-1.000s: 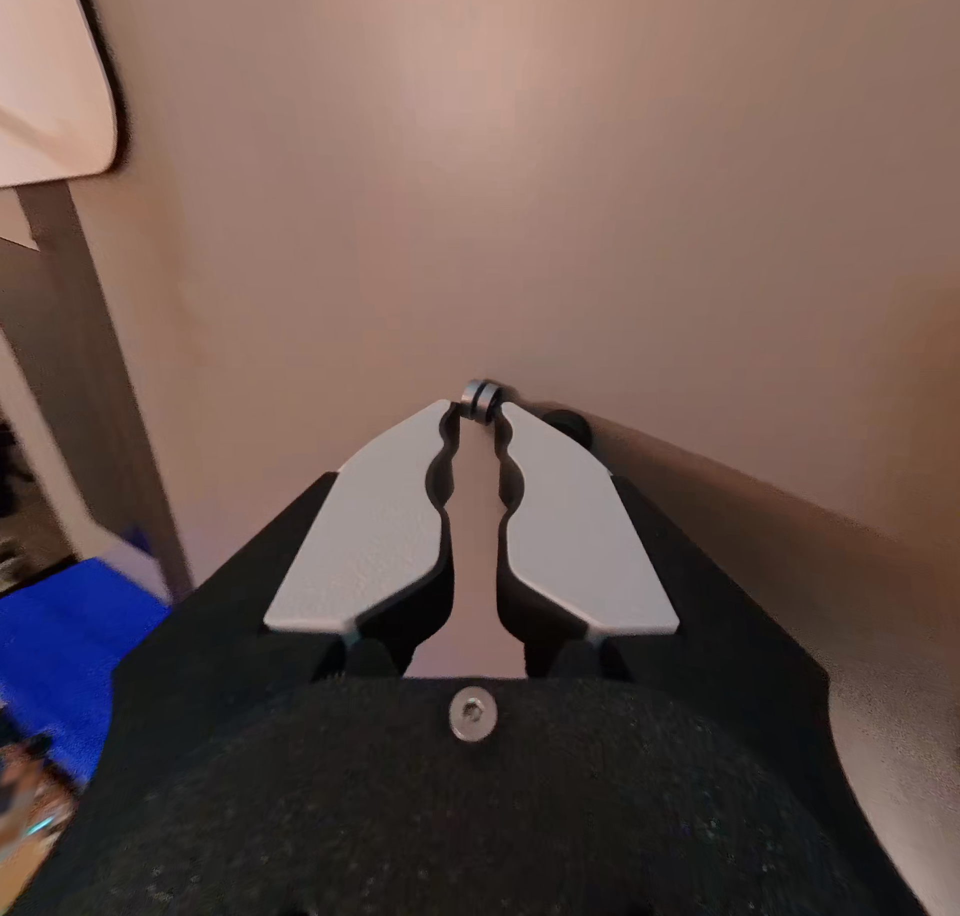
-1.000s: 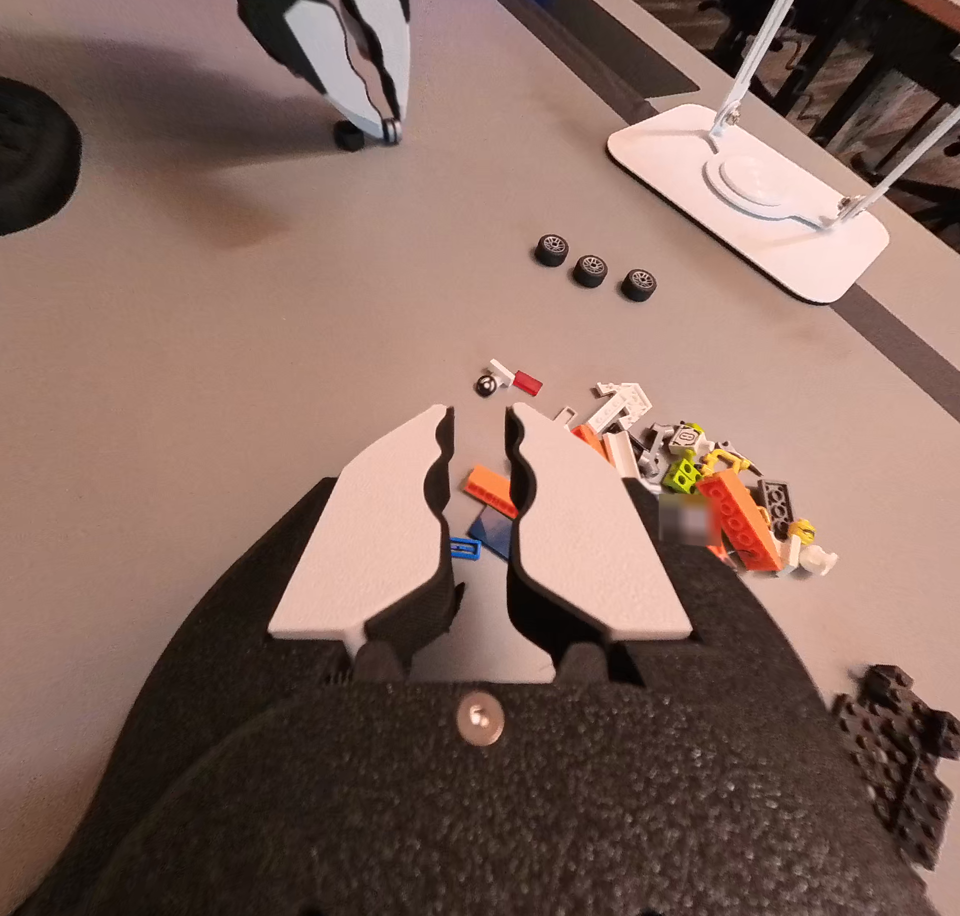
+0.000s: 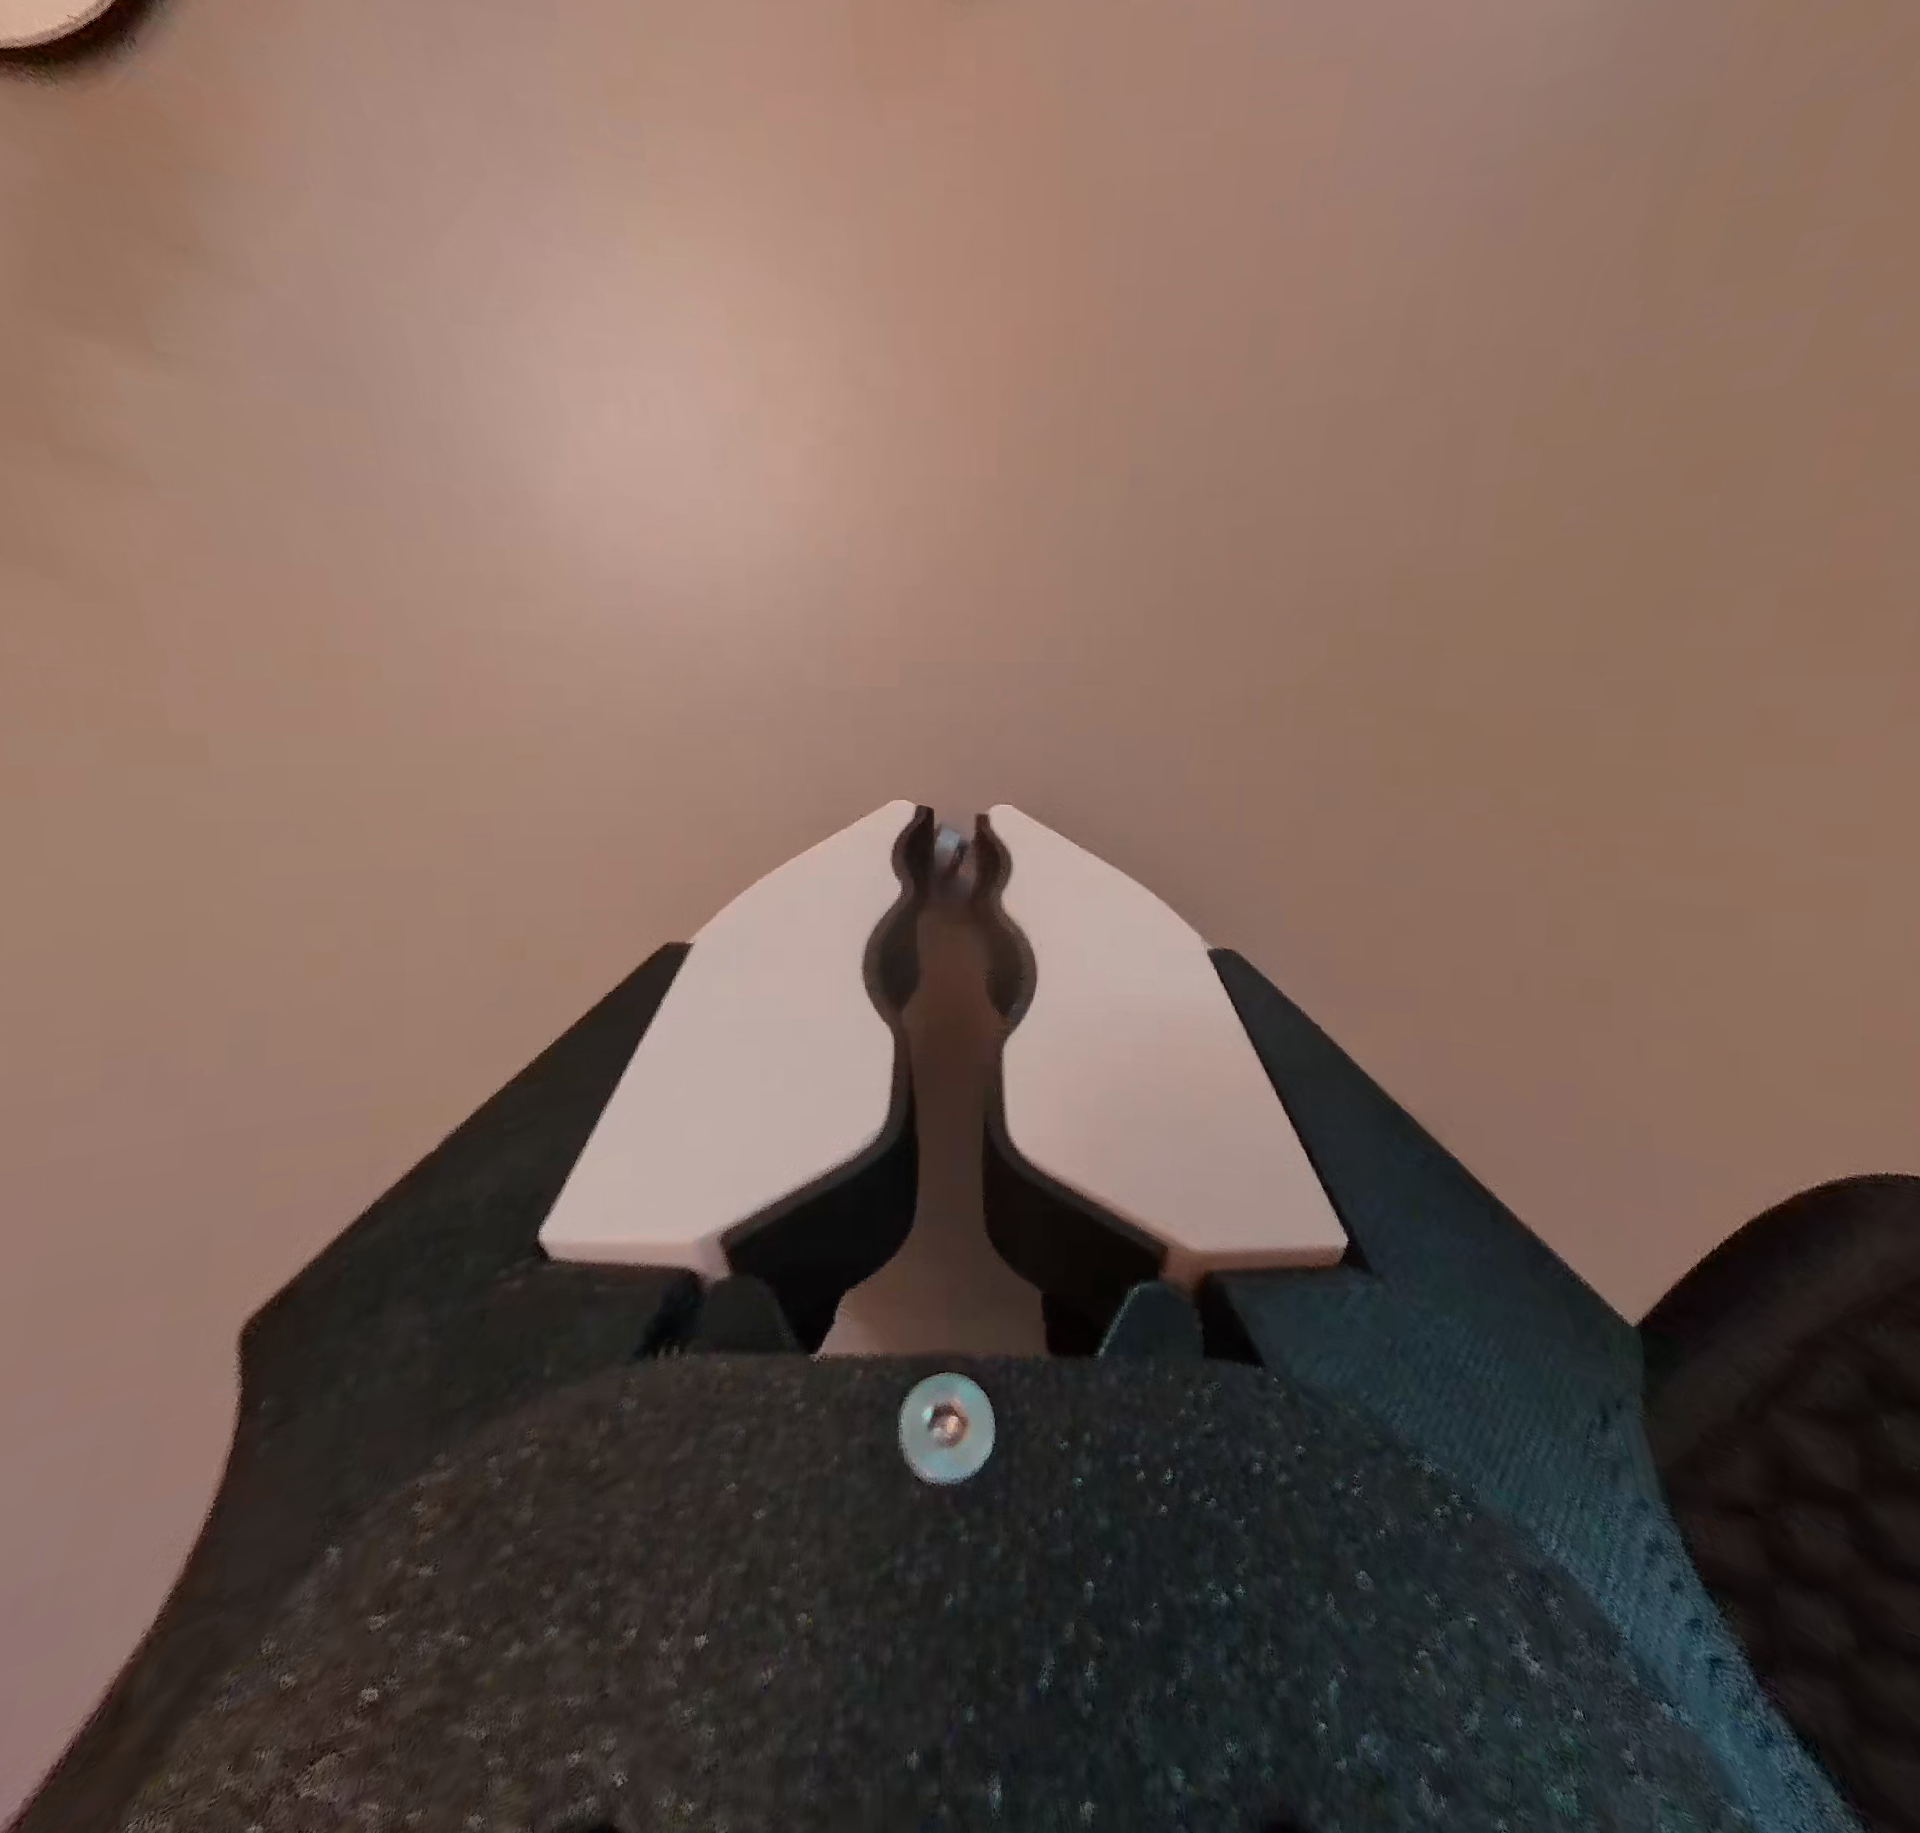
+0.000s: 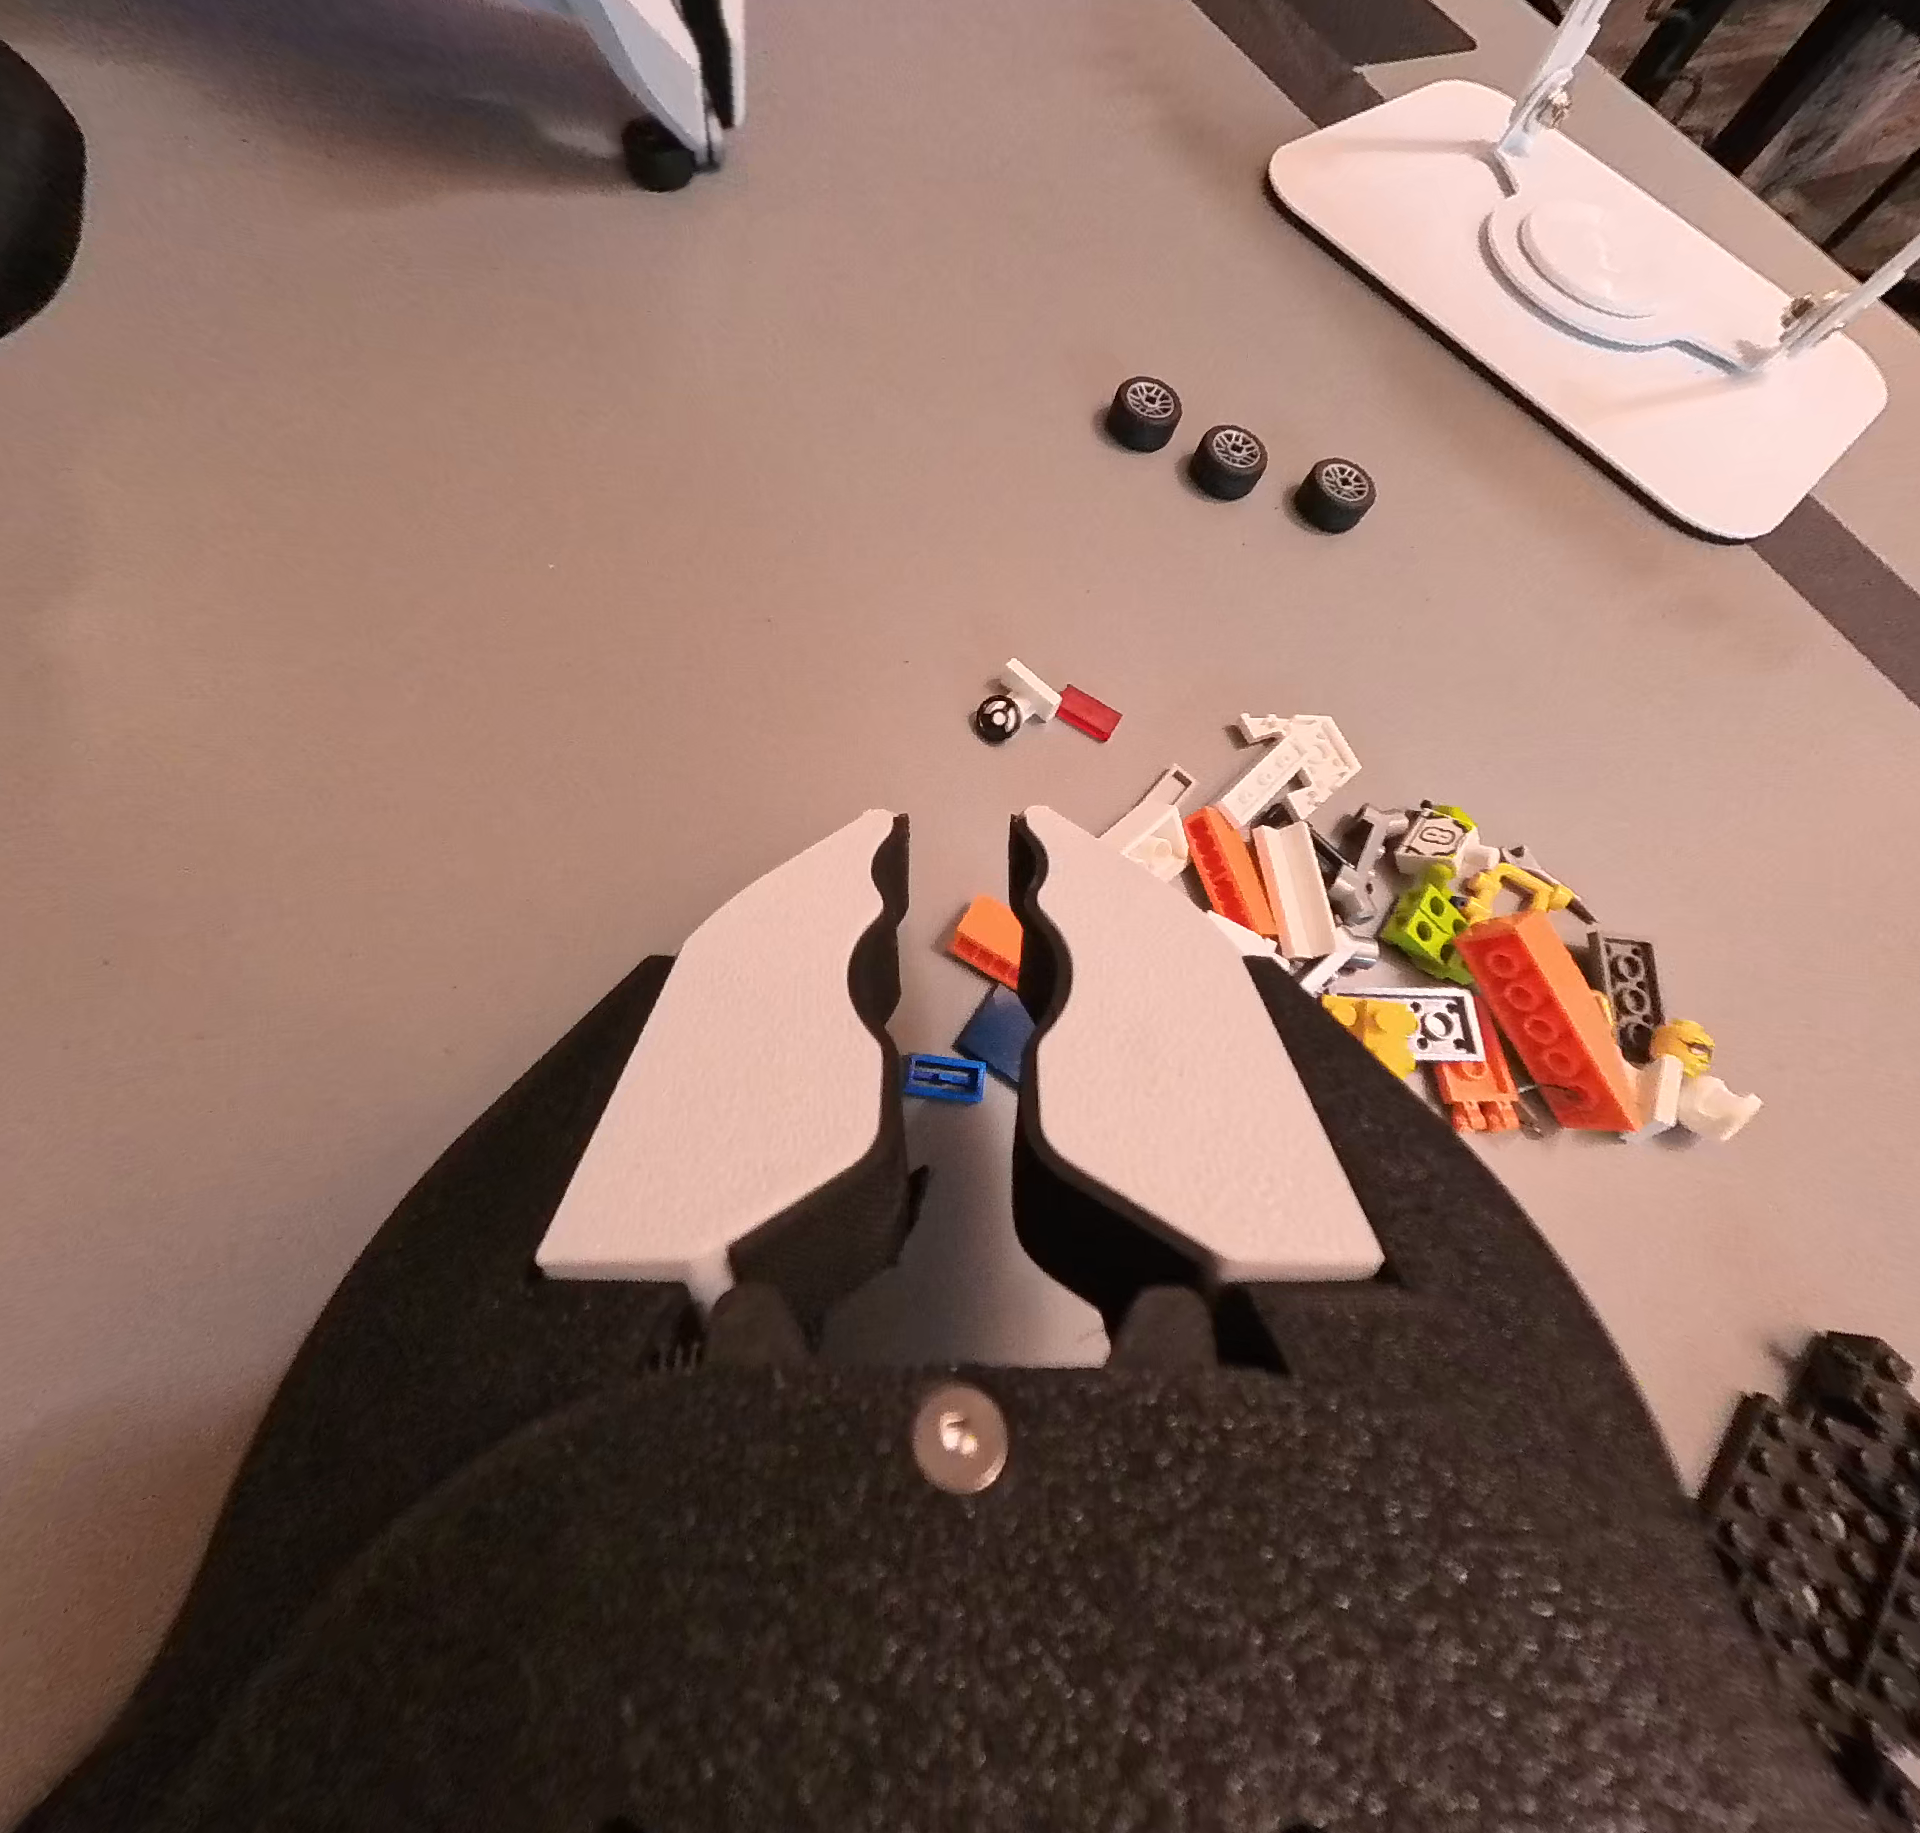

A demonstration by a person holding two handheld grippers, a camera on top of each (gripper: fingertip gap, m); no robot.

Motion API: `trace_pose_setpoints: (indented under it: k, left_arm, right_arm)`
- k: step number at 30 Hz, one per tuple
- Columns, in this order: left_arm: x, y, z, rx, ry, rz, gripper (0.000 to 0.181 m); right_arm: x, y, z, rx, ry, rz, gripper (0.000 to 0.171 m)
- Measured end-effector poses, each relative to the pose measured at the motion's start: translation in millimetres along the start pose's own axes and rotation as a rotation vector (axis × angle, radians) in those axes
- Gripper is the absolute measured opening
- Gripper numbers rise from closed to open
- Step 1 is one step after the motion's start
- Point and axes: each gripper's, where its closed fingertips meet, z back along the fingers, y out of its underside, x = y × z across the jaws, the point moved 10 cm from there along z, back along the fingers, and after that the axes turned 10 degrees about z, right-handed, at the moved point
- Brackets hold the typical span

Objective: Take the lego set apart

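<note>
Pinching a small silvery wheel hub at its very tips, the left claw stands over bare surface, with a black tyre just beside it at the right wrist view's top, probably pulled off the hub. The right claw hangs parted and empty at frame centre over the loose brick pile. Three wheels sit lined up, presumably sorted; the black plate lies lower right.
</note>
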Motion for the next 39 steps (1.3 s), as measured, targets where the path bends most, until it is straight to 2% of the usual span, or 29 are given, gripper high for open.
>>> trace_pose_setpoints:
  k: [6,15,20,23,26,33,39]
  left_arm:
    - [5,-1,10,-0.096,-0.081,-0.035,0.000]
    - [15,-13,7,-0.213,-0.352,-0.212,0.000]
    - [54,-6,30,-0.306,-0.502,-0.060,0.000]
    - [88,8,50,-0.398,-0.495,0.144,0.000]
    - [111,25,60,-0.434,-0.517,0.254,0.000]
    - [140,47,57,-0.456,-0.539,0.392,0.005]
    - [147,49,44,-0.448,-0.528,0.411,0.007]
  right_arm:
    - [0,0,0,0.001,0.002,0.002,0.018]
    - [0,1,0,0.006,0.006,0.000,0.018]
    - [0,1,0,0.010,0.007,0.005,0.018]
    - [-1,1,0,0.012,0.008,0.006,0.018]
    - [-2,2,-1,0.015,0.006,-0.002,0.018]
    - [-1,4,-5,0.026,-0.009,-0.007,0.018]
    - [-1,6,-7,0.035,-0.017,-0.018,0.018]
